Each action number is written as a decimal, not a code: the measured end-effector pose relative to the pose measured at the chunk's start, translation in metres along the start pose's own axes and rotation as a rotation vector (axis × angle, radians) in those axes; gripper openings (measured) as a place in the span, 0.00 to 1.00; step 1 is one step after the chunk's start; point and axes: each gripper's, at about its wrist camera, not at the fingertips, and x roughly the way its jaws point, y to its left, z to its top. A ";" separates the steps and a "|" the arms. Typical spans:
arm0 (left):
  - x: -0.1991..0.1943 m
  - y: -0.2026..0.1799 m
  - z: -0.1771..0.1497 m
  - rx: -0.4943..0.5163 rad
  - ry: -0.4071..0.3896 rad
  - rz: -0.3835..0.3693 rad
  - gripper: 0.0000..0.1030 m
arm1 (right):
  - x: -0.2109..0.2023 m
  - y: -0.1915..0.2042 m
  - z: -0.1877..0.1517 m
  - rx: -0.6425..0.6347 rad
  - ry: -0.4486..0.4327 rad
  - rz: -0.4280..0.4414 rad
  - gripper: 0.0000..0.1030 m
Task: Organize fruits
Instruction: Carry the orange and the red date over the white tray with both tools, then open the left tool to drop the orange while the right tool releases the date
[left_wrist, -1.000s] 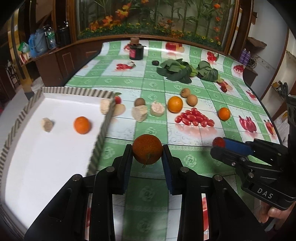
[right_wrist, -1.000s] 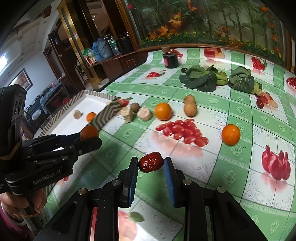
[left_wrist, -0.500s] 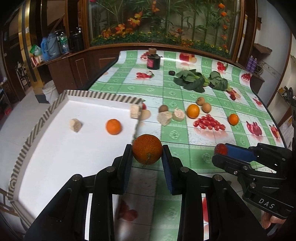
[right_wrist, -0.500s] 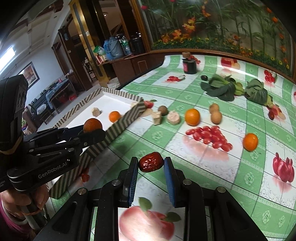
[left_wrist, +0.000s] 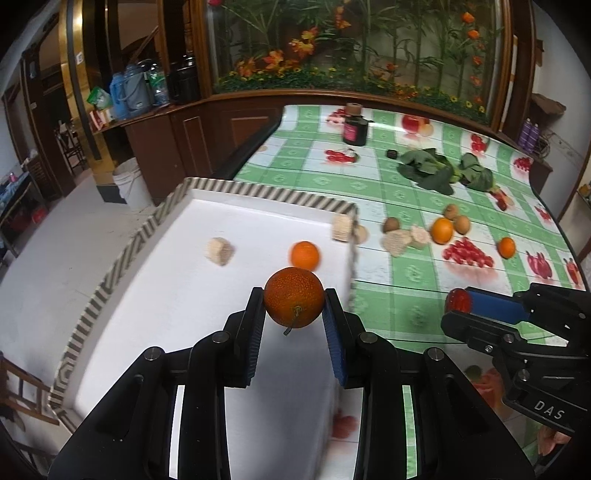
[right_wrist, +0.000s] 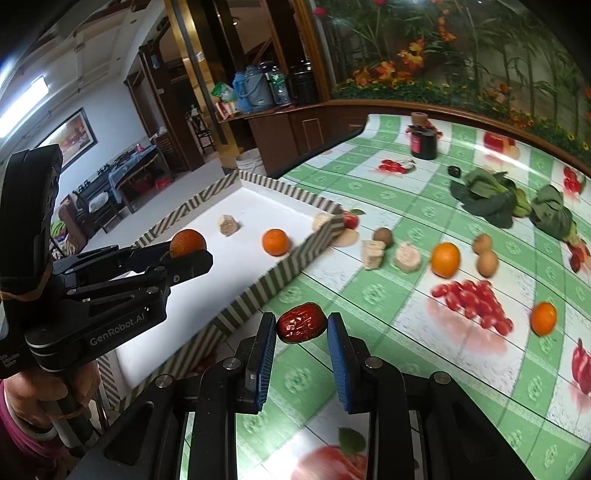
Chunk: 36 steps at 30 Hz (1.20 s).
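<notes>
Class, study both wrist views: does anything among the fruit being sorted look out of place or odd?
Yes. A beige chunk lies in the white tray beside an orange, and another chunk leans on the tray's corner; they look like non-fruit pieces.

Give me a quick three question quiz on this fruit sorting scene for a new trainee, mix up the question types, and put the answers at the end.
1. True or false: the left gripper is holding an orange above the white tray.
2. Multiple choice: what does the right gripper hold? A) a cherry tomato B) a wrinkled red date C) a kiwi
3. Short answer: how many oranges lie on the tablecloth outside the tray?

Key
1. True; it is pinched between the fingers over the tray floor.
2. B
3. Two: a larger orange near the pile of cherry tomatoes and a smaller orange further right.
</notes>
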 end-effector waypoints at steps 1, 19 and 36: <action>0.001 0.004 0.000 -0.005 0.002 0.004 0.30 | 0.002 0.004 0.002 -0.008 0.002 0.004 0.27; 0.034 0.080 0.005 -0.110 0.096 0.033 0.30 | 0.063 0.057 0.043 -0.138 0.060 0.071 0.27; 0.066 0.084 0.012 -0.128 0.169 0.015 0.30 | 0.122 0.056 0.056 -0.174 0.157 0.060 0.27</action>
